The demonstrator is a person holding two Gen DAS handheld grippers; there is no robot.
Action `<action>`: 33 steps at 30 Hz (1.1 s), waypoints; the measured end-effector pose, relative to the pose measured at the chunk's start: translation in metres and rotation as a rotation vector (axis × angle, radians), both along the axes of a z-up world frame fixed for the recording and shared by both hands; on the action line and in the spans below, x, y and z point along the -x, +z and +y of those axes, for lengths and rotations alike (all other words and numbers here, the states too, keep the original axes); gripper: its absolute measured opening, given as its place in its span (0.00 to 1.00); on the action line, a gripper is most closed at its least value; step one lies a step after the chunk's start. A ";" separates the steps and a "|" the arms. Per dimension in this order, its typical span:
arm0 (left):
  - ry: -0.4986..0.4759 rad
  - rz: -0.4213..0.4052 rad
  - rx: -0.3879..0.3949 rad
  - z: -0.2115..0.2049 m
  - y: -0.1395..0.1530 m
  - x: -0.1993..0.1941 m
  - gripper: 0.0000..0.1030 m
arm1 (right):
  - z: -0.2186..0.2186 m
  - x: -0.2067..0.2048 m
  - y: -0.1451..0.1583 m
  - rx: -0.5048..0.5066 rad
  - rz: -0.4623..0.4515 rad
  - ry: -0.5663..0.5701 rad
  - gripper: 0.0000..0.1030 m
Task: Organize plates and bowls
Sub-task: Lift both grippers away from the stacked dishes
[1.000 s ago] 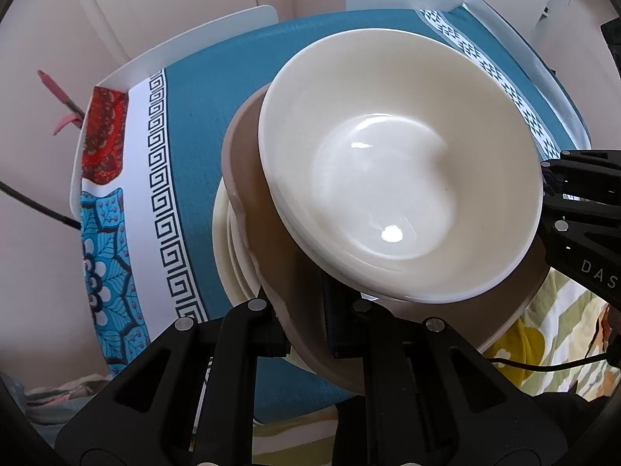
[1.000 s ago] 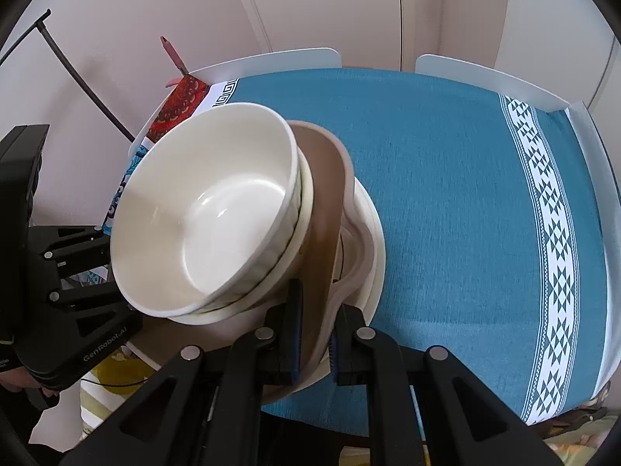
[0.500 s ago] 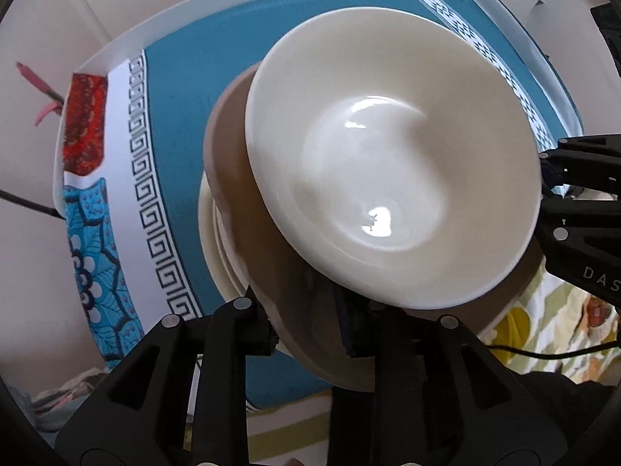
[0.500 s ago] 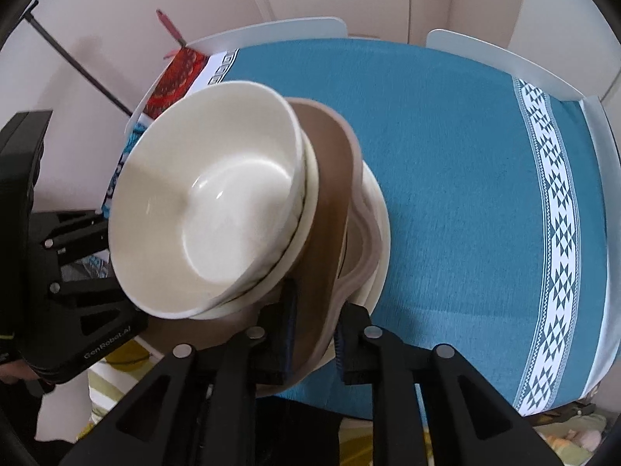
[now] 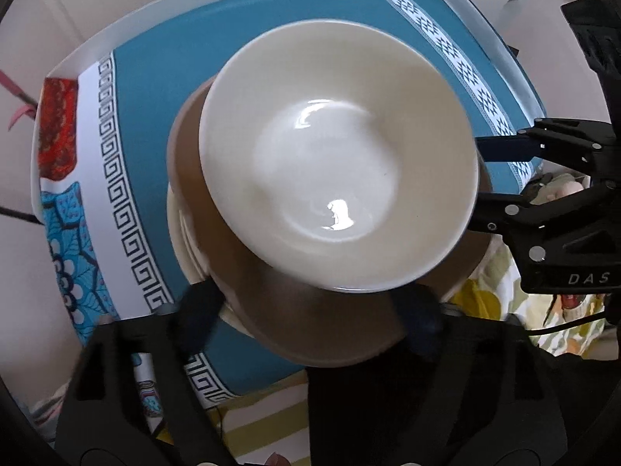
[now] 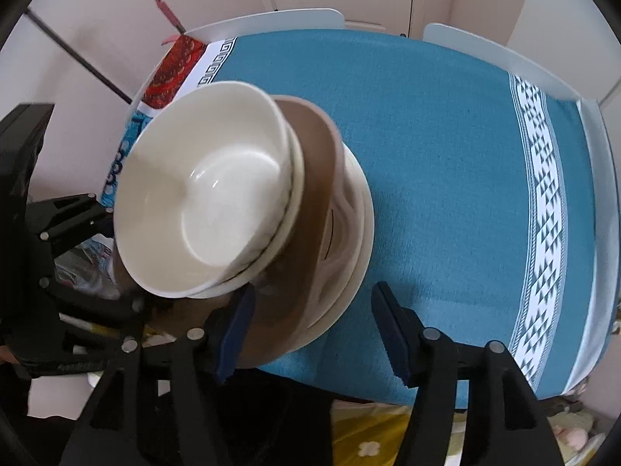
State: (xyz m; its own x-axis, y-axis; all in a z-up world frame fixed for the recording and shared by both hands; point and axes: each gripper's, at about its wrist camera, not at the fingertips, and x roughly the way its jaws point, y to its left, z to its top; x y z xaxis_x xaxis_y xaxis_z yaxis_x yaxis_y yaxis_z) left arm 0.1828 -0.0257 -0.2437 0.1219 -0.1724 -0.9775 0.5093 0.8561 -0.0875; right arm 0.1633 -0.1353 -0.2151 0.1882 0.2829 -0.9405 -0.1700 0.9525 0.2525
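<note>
A stack of dishes sits at the near edge of the table. A cream bowl [image 5: 337, 155] is on top, nested in a second bowl. Under them lies a brown plate [image 5: 310, 326], then cream plates [image 5: 182, 240]. My left gripper [image 5: 310, 310] is open, its jaws spread either side of the brown plate's near rim. My right gripper [image 6: 314, 330] is open too, its blue pads apart around the rim of the same stack: cream bowl [image 6: 202, 194], brown plate [image 6: 314, 178], cream plates [image 6: 361, 233].
The table has a teal cloth [image 6: 446, 155] with white patterned bands and a white raised rim [image 6: 271, 19]. A red patterned patch [image 5: 58, 132] lies at the left end. The other gripper shows at each view's side. Bedding lies below the table edge.
Both grippers were shut on the brown plate's rim and have opened. The stack has come down onto the table edge.
</note>
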 end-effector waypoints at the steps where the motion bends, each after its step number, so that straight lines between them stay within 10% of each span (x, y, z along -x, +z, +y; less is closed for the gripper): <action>1: 0.004 -0.006 -0.008 0.002 0.001 0.000 0.87 | -0.001 0.002 0.000 0.002 -0.001 -0.002 0.56; 14: 0.151 -0.064 0.056 0.046 0.047 0.037 0.87 | -0.001 0.040 0.047 -0.051 -0.099 -0.045 0.56; 17: 0.198 -0.124 0.060 0.051 0.062 0.060 0.87 | -0.001 0.055 0.069 -0.066 -0.170 -0.058 0.79; 20: 0.233 -0.208 0.081 0.059 0.085 0.083 0.87 | 0.005 0.068 0.090 -0.074 -0.244 -0.075 0.82; 30: 0.318 -0.775 0.192 0.052 0.225 0.152 0.99 | 0.002 0.138 0.195 0.026 -0.665 -0.225 0.82; 33: 0.353 -0.963 0.216 0.050 0.261 0.176 1.00 | -0.007 0.162 0.228 0.058 -0.801 -0.297 1.00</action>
